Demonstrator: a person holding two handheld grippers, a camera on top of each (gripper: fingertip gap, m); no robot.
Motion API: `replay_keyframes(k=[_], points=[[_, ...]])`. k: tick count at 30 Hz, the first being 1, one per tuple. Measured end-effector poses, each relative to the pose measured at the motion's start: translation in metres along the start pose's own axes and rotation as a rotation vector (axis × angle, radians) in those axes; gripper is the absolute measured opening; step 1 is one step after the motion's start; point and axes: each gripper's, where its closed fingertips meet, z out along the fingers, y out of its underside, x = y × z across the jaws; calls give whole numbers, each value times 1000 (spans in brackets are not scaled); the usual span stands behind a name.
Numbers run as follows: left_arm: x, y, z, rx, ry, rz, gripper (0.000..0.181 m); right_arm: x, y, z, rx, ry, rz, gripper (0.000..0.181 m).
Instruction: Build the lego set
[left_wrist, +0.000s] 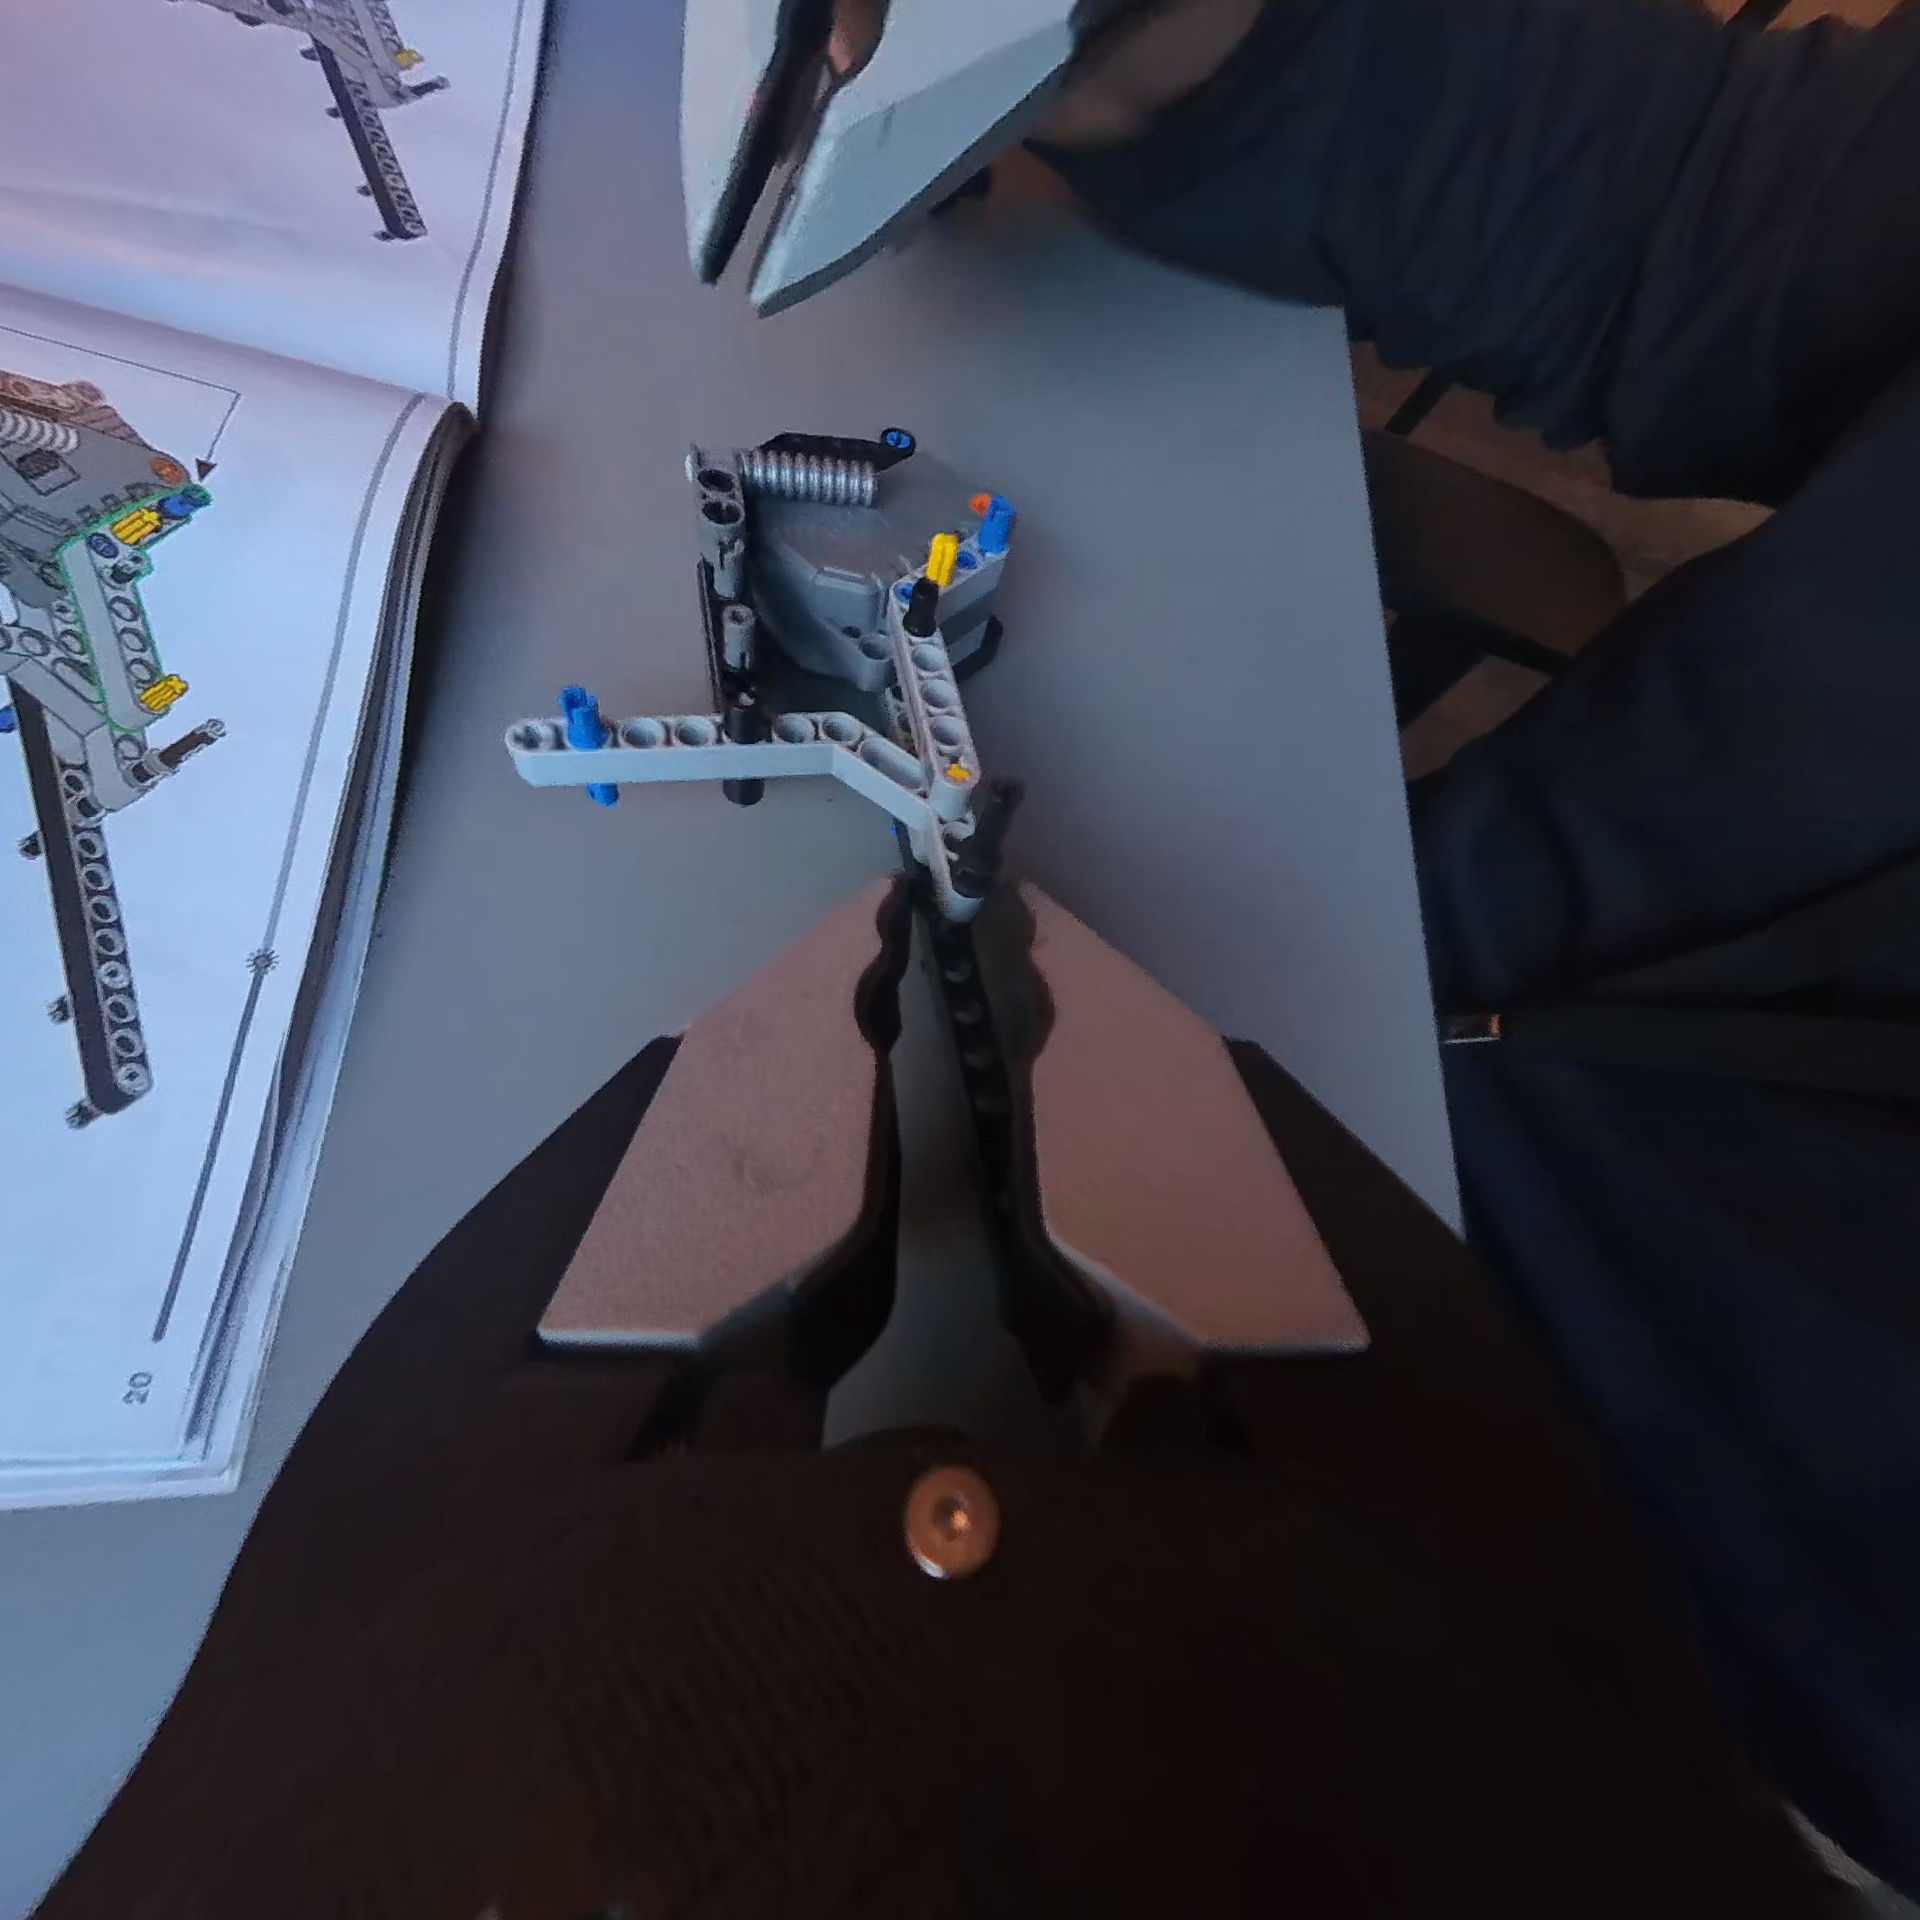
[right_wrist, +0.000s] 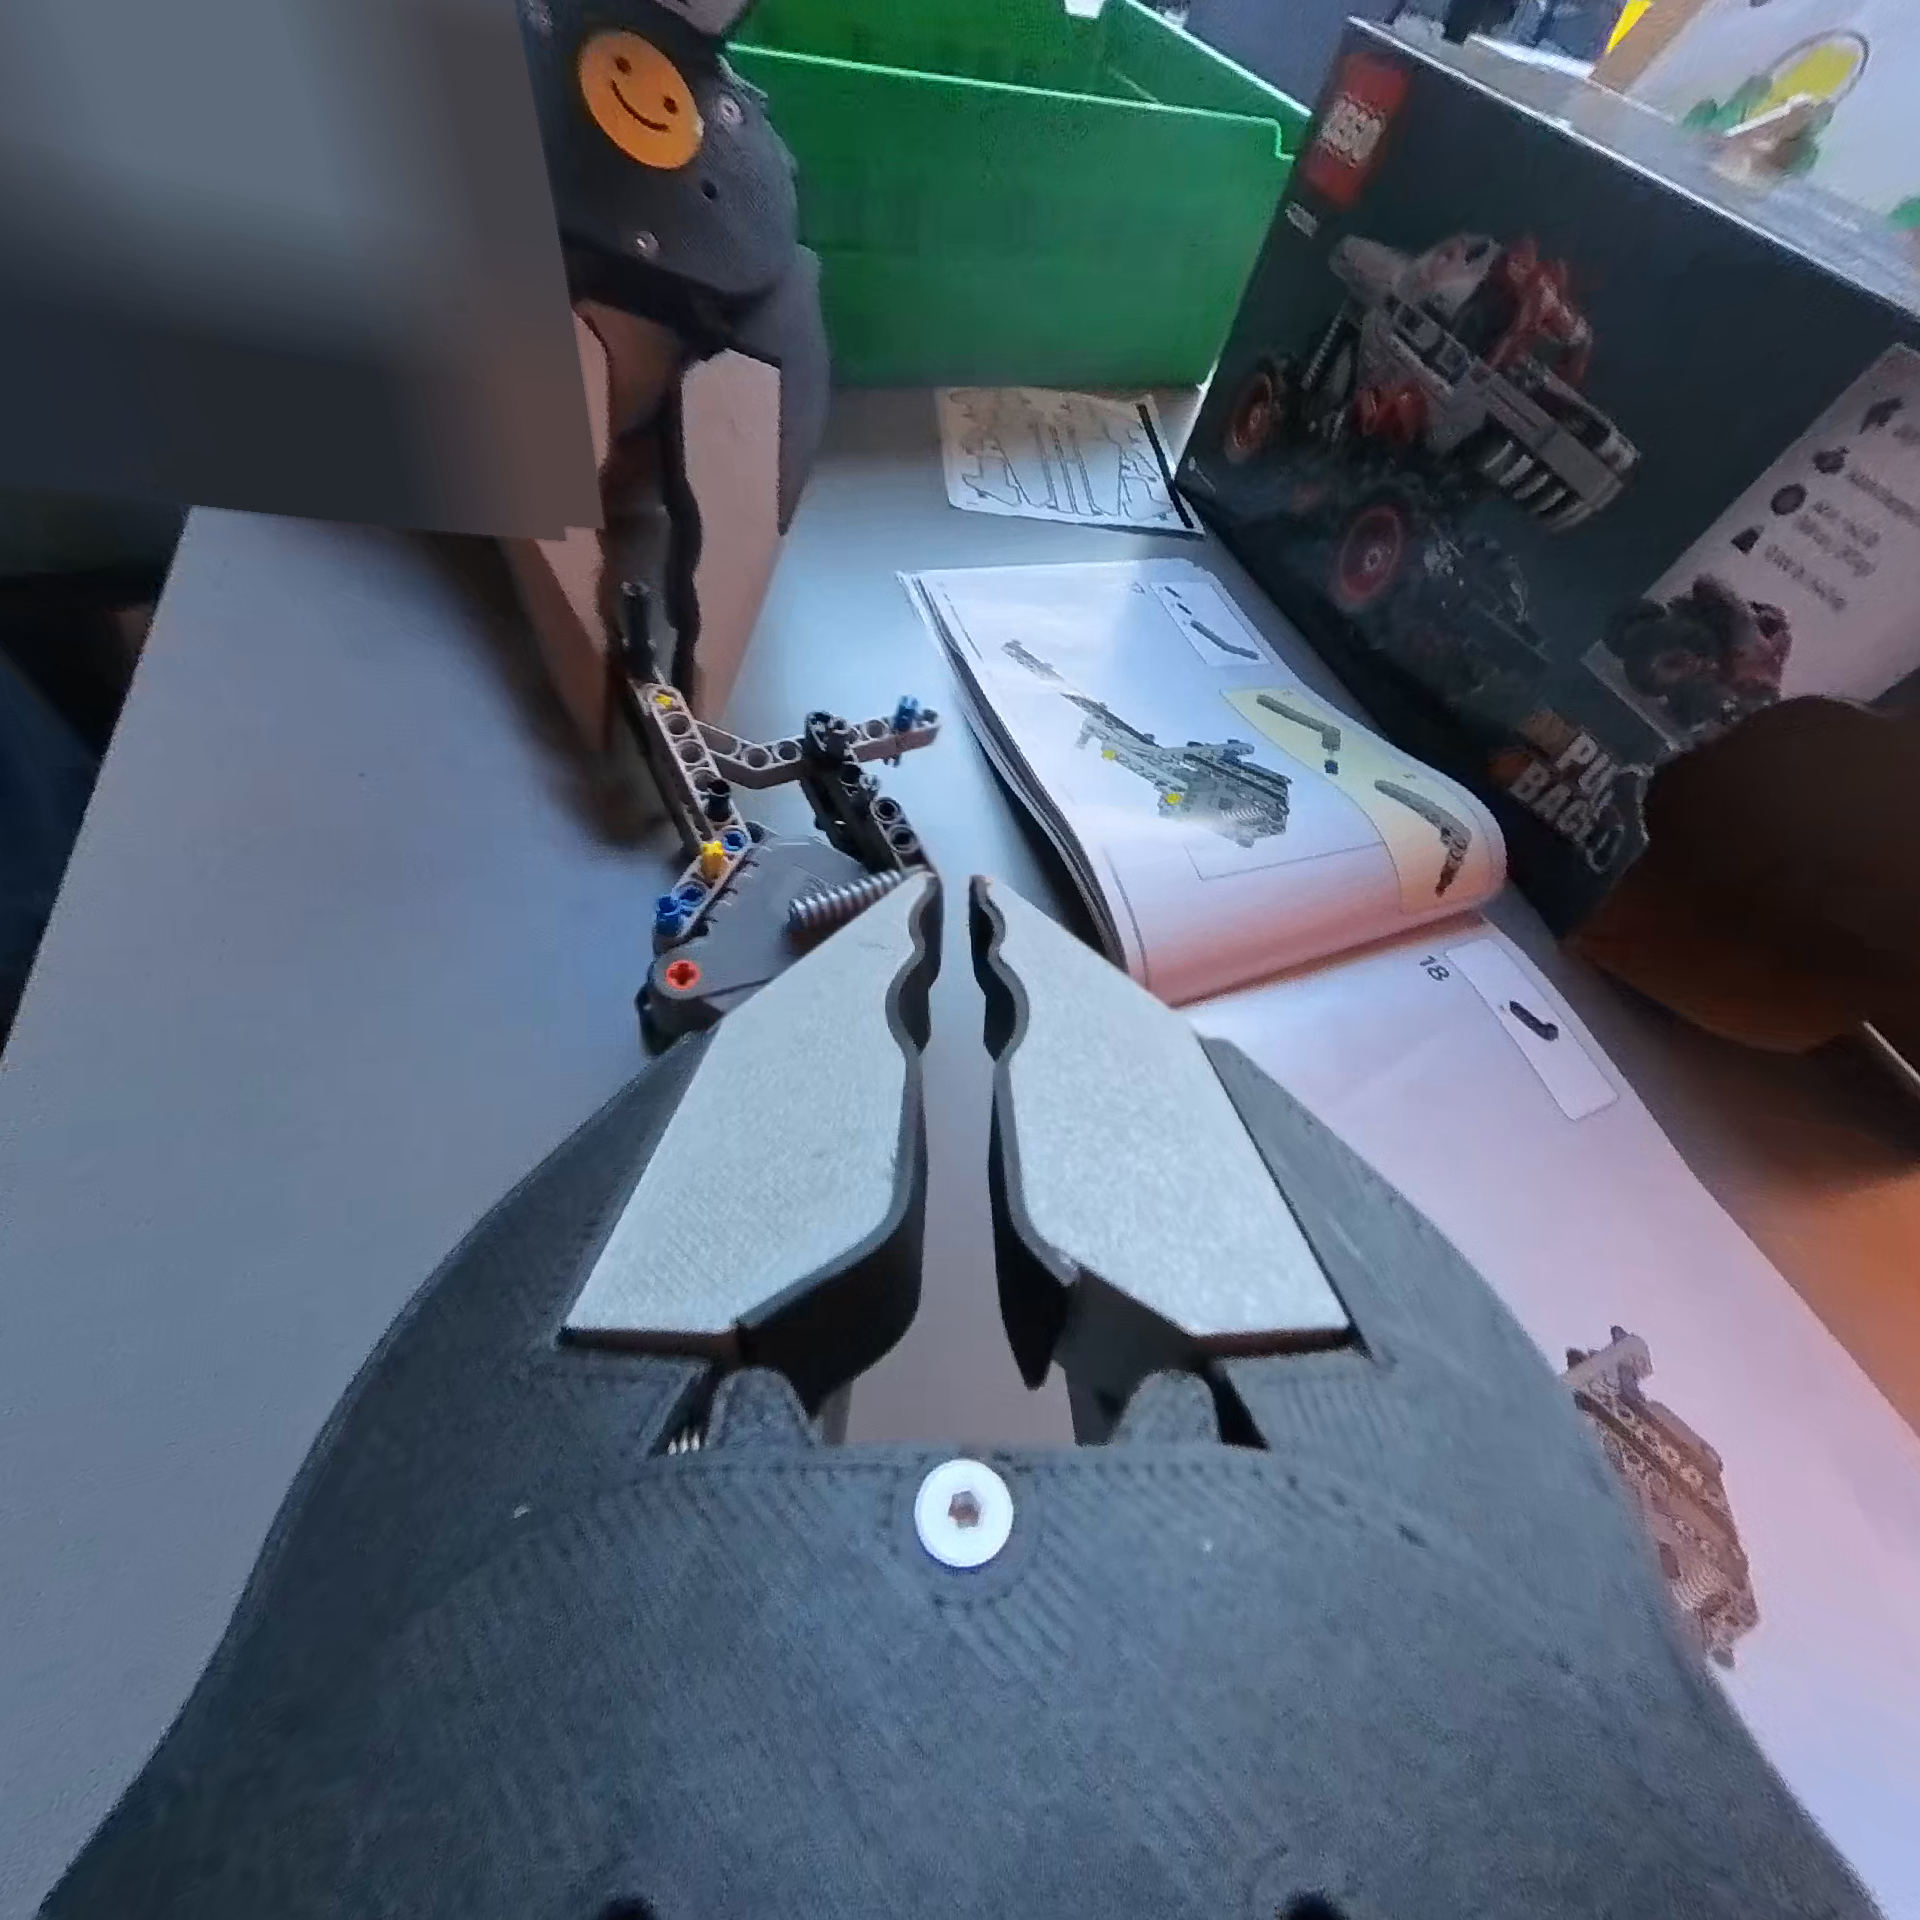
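A partly built lego assembly (left_wrist: 831, 582) stands on the grey table: a grey block with a metal spring (left_wrist: 810, 476), a light grey bent beam (left_wrist: 707, 750) with blue and yellow pins, and a long black beam (left_wrist: 961, 997). My left gripper (left_wrist: 956, 899) is shut on that black beam. The assembly also shows in the right wrist view (right_wrist: 769, 821), with the left gripper (right_wrist: 665, 613) behind it. My right gripper (right_wrist: 951, 888) hovers just over the spring end, its jaws almost together and empty. It also shows in the left wrist view (left_wrist: 738, 275).
An open instruction booklet (left_wrist: 208, 831) lies left of the assembly and shows in the right wrist view (right_wrist: 1247, 790). A lego box (right_wrist: 1507, 416), a green bin (right_wrist: 1018, 229) and a sticker sheet (right_wrist: 1060, 457) stand behind. The table edge (left_wrist: 1392, 727) and a person's dark clothing (left_wrist: 1662, 312) are close. About 10 centimetres separates my left fingertips from my right.
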Motion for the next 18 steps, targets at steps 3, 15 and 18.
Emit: replay_keyframes(k=[3, 15, 18], points=[[5, -7, -4, 46, 48, -35, 17, 13, 4, -1, -10, 62, 25, 3], [12, -42, -40, 283, 233, -172, 29, 109, 31, -52, 26, 479, 375, 57], [-7, -46, -49, 345, 154, -213, 27, 116, 38, -60, 14, 503, 437, 67]])
